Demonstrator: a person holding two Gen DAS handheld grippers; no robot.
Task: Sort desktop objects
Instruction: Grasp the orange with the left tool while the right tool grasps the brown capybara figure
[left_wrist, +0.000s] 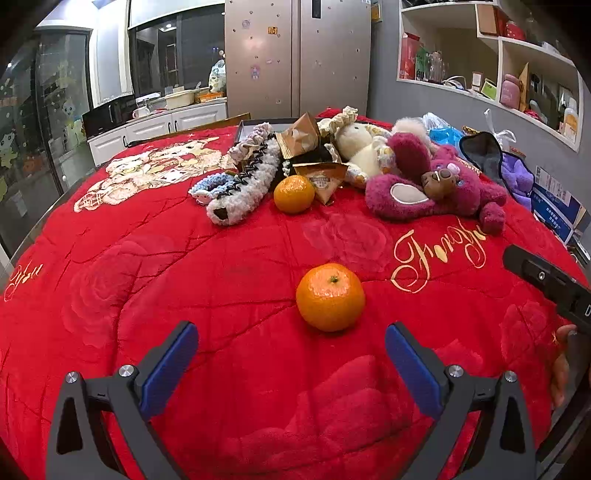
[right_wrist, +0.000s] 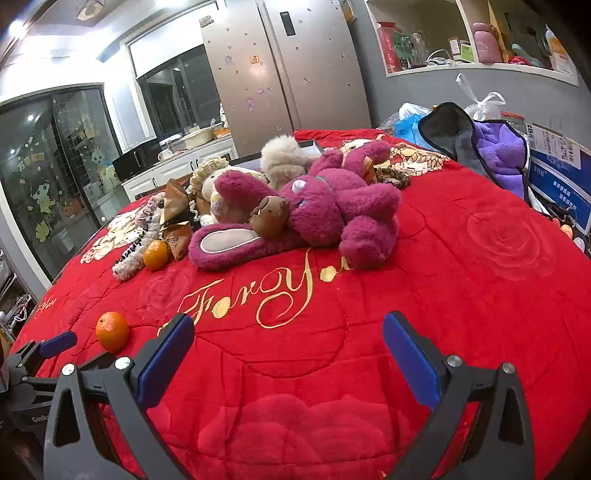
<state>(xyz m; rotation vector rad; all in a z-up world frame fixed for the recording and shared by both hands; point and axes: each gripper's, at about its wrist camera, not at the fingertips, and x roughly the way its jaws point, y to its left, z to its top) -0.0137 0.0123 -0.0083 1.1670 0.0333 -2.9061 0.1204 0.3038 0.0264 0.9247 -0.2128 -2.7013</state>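
Item one, near orange (left_wrist: 330, 296): lies alone on the red blanket (left_wrist: 147, 258), just ahead of my left tongs (left_wrist: 291, 356), which stand wide and empty. Firm, round, light, prone to roll; take it across the middle.

Beyond it, second orange (left_wrist: 294, 194) touches a snack packet (left_wrist: 325, 181).

Right of that, magenta plush bear (right_wrist: 314, 210): soft; right tongs (right_wrist: 288, 347) wide, empty.

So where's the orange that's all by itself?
The lone orange sits on the red blanket, just ahead of the open left tongs in the left wrist view, well in front of the pink plush bear.
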